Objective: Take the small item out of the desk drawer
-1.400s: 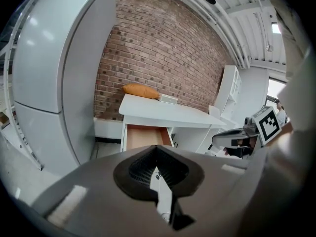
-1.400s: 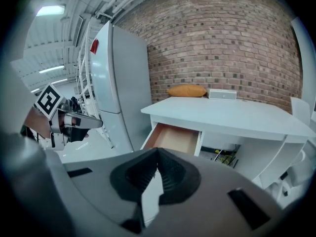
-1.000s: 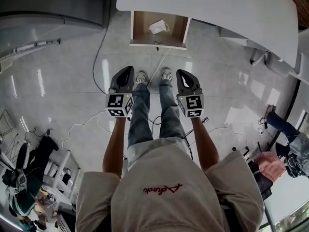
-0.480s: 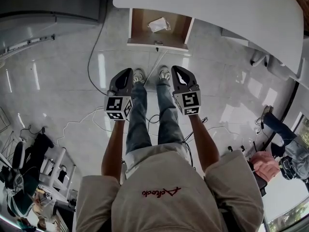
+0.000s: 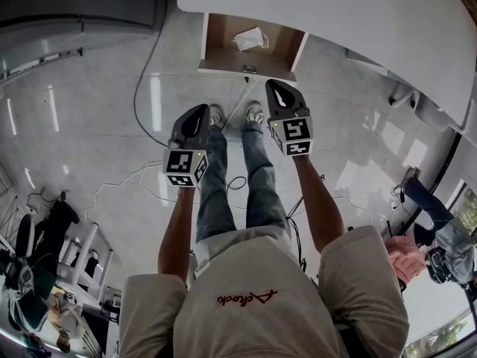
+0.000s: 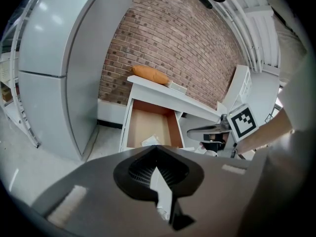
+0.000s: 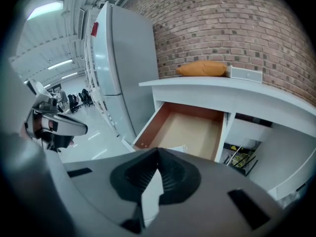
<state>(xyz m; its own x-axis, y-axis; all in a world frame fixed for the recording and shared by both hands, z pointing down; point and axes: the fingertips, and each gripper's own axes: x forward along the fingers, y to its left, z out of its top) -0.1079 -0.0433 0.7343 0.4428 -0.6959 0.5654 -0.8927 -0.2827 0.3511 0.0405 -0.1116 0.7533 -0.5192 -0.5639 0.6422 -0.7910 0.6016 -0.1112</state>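
Note:
The desk drawer [image 5: 216, 39] stands pulled open under the white desk [image 5: 358, 13]. A small crumpled white item [image 5: 250, 38] lies inside it. In the left gripper view the drawer [image 6: 148, 125] and the item [image 6: 150, 141] lie just beyond my left gripper [image 6: 157, 149], whose jaws meet with nothing between them. In the right gripper view my right gripper [image 7: 158, 152] is shut and empty, short of the drawer [image 7: 192, 127], with the item [image 7: 178, 148] at its tip. From above, the right gripper [image 5: 274, 86] is nearer the drawer front than the left gripper [image 5: 201, 110].
A tall grey cabinet [image 6: 49, 73] stands left of the desk. An orange cushion-like object [image 7: 202, 68] lies on the desk top against the brick wall. A cable [image 5: 145, 88] runs over the tiled floor. A seated person [image 5: 440, 237] is at the far right.
My right gripper has moved forward toward the drawer front. The left gripper has stayed about where it was. Both remain shut.

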